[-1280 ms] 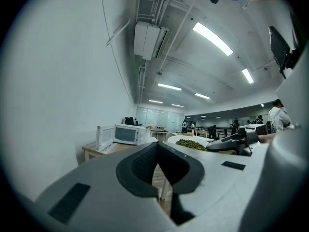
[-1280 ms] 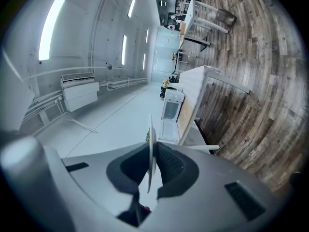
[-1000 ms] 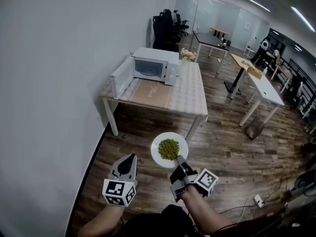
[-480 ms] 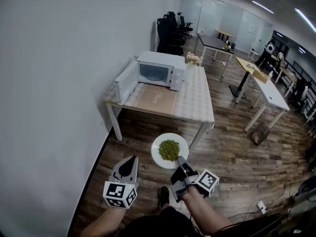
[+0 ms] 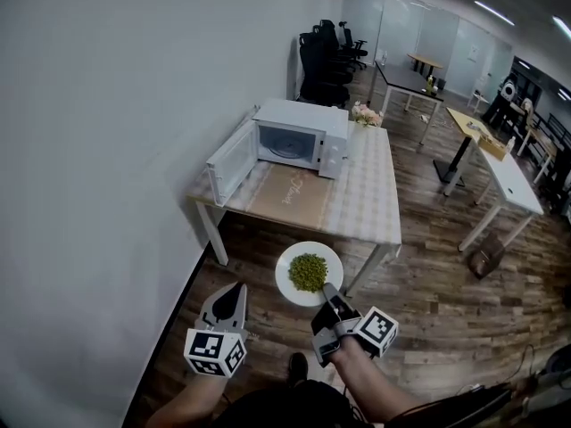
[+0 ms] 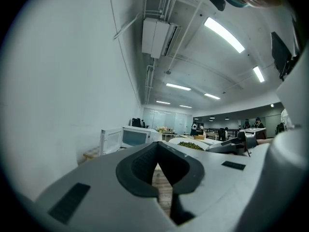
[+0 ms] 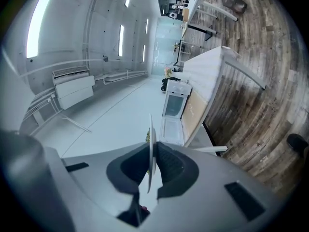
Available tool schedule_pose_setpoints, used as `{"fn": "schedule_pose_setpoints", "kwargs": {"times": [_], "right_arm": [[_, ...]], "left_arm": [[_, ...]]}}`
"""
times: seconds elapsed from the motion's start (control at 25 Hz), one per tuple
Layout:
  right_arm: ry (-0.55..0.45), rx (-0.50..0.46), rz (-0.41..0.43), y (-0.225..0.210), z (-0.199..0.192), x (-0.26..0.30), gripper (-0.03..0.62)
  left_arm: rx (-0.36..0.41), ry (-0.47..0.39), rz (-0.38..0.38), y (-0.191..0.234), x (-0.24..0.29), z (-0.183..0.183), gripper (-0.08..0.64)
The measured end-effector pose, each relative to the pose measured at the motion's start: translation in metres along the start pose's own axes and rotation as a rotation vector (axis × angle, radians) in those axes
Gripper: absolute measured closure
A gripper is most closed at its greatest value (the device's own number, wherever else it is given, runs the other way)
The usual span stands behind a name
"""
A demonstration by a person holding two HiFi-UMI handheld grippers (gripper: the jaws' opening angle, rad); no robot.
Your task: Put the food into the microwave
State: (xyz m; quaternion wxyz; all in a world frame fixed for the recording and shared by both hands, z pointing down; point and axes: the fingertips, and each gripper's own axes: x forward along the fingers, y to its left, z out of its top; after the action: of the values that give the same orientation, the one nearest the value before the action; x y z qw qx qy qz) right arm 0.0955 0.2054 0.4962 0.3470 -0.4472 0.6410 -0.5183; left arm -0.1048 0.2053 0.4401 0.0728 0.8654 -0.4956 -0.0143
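**Head view:** white plate of peas, held level above the floor, well short of the open microwave on the tabletop. Right claw grips the near rim and left claw hangs beside it, both forearms reaching forward. The plate is probably stiff, light and breakable. Peas would roll if tipped.

**Left gripper view:** jaws closed on nothing.

**Right gripper view:** jaws clamp the plate's edge.

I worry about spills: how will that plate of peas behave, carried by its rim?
The plate looks rigid and should hold flat though the right gripper pinches only one edge. The loose peas heaped mid-plate would probably roll off if it tilts. Its smooth rim may slip.
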Motion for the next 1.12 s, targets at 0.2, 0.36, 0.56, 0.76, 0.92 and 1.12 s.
{"fn": "schedule_pose_setpoints", "kwargs": {"times": [0.2, 0.36, 0.56, 0.76, 0.92, 1.12], "right_arm": [[0.021, 0.012, -0.001, -0.008, 0.033, 0.027, 0.558], [0.033, 0.016, -0.012, -0.02, 0.058, 0.045, 0.558], [0.05, 0.029, -0.02, -0.03, 0.087, 0.066, 0.558], [0.059, 0.047, -0.017, -0.037, 0.114, 0.083, 0.558], [0.071, 0.046, -0.015, -0.045, 0.131, 0.094, 0.558], [0.081, 0.056, -0.011, -0.052, 0.145, 0.108, 0.558]], "left_arm": [[0.014, 0.016, 0.021, -0.002, 0.043, 0.002, 0.552], [0.016, 0.043, 0.034, -0.003, 0.078, -0.001, 0.552], [0.014, 0.061, 0.04, -0.01, 0.119, 0.0, 0.552], [0.012, 0.07, 0.055, -0.013, 0.155, -0.002, 0.552], [0.02, 0.071, 0.065, -0.016, 0.177, -0.002, 0.552], [0.033, 0.083, 0.074, -0.018, 0.196, -0.001, 0.552]]}}
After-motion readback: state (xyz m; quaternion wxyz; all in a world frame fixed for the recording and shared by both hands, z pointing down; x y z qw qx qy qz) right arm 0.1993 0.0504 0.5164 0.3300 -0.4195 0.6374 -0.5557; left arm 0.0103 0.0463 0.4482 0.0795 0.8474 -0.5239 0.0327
